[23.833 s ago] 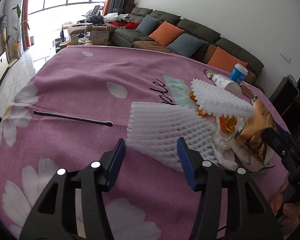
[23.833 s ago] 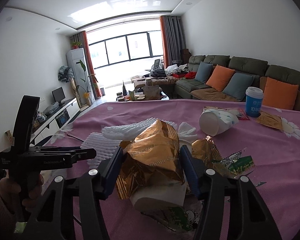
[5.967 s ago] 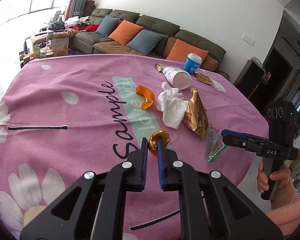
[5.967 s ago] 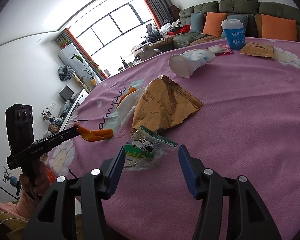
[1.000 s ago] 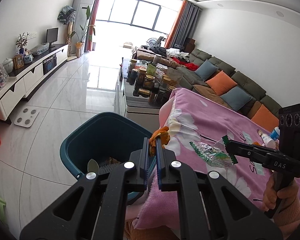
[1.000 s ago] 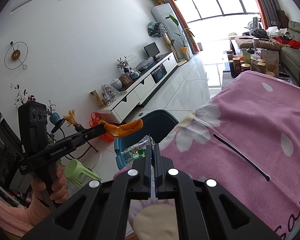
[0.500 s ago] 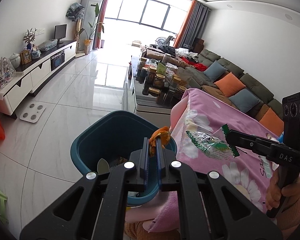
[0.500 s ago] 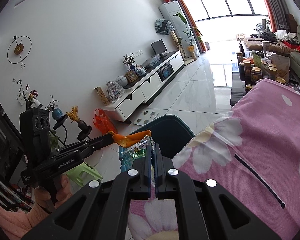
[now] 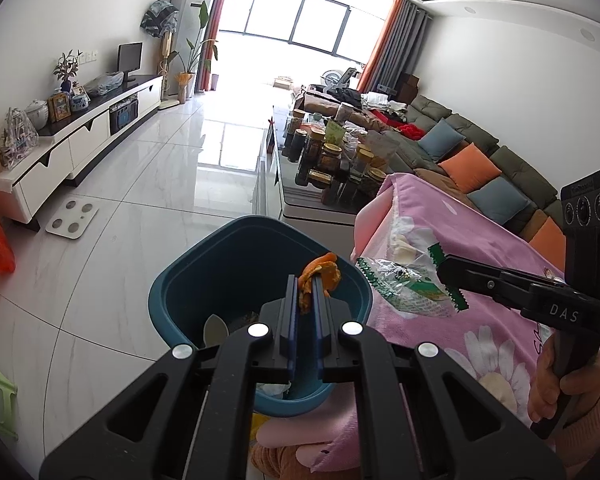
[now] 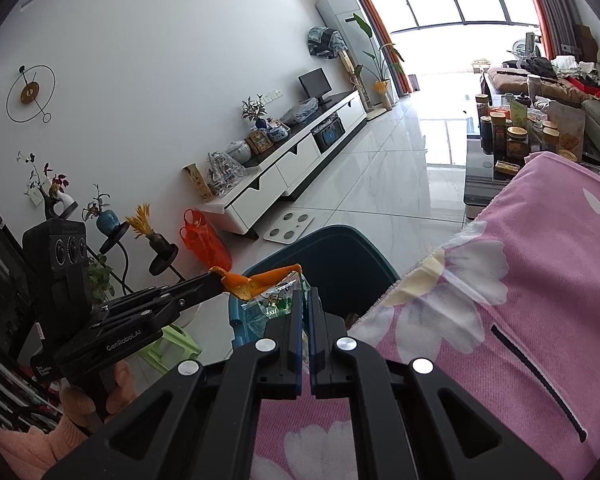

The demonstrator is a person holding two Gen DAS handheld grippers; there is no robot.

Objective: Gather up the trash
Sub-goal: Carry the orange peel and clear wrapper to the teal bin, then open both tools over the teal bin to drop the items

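Nearest the lens in the left wrist view, the left claw is being kept pressed together on a curl of orange peel, which is being held directly over the open mouth of the teal bin (some trash is already lying inside). Just to its right, the right claw is being kept pinched on a clear green-printed wrapper, and that wrapper is hanging at the bin's rim beside the draped edge of the pink cloth on the table, not yet fully over the opening. The bin is lying below and slightly ahead of both claws, so the peel appears better placed for release. Farther off, the white tiled floor is being lit by the window.
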